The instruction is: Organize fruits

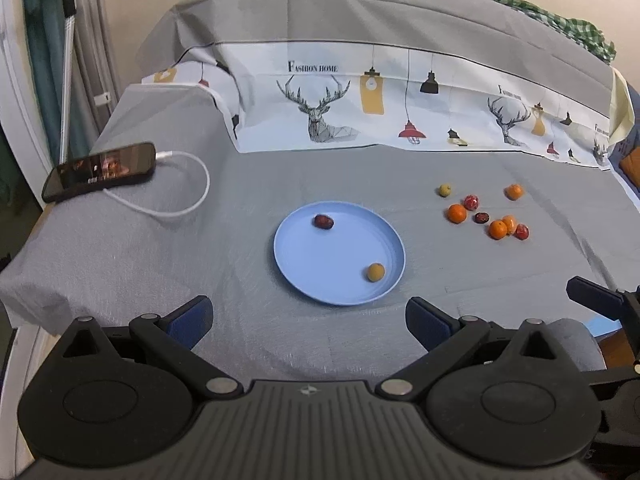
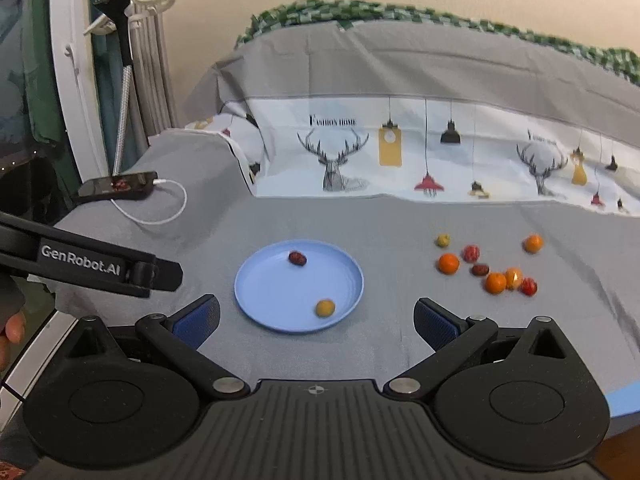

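Observation:
A blue plate (image 1: 320, 280) (image 2: 264, 300) lies mid-table on grey cloth. It holds a dark red fruit (image 1: 323, 221) (image 2: 297, 258) at its far side and a yellow-brown fruit (image 1: 375, 271) (image 2: 325, 308) near its front right rim. Several loose fruits lie to the right of the plate: oranges (image 1: 457, 213) (image 2: 448, 263), red ones (image 1: 471, 201) (image 2: 471, 253), a dark one (image 1: 482, 217) (image 2: 480, 269) and a yellow-green one (image 1: 444, 190) (image 2: 442, 240). My left gripper (image 1: 308, 326) is open and empty, short of the plate. My right gripper (image 2: 316, 326) is open and empty, short of the plate.
A phone (image 1: 100, 170) (image 2: 120, 186) with a white cable (image 1: 188, 200) lies at the far left. A printed cloth (image 1: 380, 112) drapes a raised back. The left gripper's body (image 2: 100, 266) shows at the left of the right wrist view. The table edge runs along the left.

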Motion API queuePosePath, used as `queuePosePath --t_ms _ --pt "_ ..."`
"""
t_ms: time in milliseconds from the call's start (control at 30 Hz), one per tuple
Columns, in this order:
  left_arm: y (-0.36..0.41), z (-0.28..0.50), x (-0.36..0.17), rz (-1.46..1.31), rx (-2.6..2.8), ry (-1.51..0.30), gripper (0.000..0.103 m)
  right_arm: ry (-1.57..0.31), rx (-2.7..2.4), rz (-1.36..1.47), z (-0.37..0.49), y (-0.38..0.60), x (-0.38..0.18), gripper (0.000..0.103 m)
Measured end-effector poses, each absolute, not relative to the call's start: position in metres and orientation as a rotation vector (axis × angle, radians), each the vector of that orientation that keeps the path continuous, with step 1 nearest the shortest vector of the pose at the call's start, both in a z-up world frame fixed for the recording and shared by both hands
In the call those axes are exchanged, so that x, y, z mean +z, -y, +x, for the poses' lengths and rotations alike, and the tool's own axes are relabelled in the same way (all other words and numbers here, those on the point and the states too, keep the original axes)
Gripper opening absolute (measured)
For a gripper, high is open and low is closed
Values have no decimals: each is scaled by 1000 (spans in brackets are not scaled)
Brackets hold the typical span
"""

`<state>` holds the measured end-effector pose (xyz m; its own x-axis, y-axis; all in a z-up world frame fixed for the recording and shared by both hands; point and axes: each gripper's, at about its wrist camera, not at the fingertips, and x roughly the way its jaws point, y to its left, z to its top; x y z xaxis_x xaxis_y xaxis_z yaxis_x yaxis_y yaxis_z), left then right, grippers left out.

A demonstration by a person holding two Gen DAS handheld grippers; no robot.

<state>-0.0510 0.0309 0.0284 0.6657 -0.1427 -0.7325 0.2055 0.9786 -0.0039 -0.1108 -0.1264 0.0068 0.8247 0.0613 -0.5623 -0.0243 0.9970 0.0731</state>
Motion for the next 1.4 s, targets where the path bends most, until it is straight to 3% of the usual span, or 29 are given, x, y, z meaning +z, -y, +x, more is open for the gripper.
queuePosePath --t_ms 733,1000,1400 --pt "-11 -37 12 106 -149 -888 103 -613 -37 214 -103 166 -17 102" --pt "24 -4 -1 122 -163 -939 103 -632 -368 308 -75 237 -59 102" --pt "139 82 -38 176 -286 -961 103 -745 -705 407 5 369 -143 102"
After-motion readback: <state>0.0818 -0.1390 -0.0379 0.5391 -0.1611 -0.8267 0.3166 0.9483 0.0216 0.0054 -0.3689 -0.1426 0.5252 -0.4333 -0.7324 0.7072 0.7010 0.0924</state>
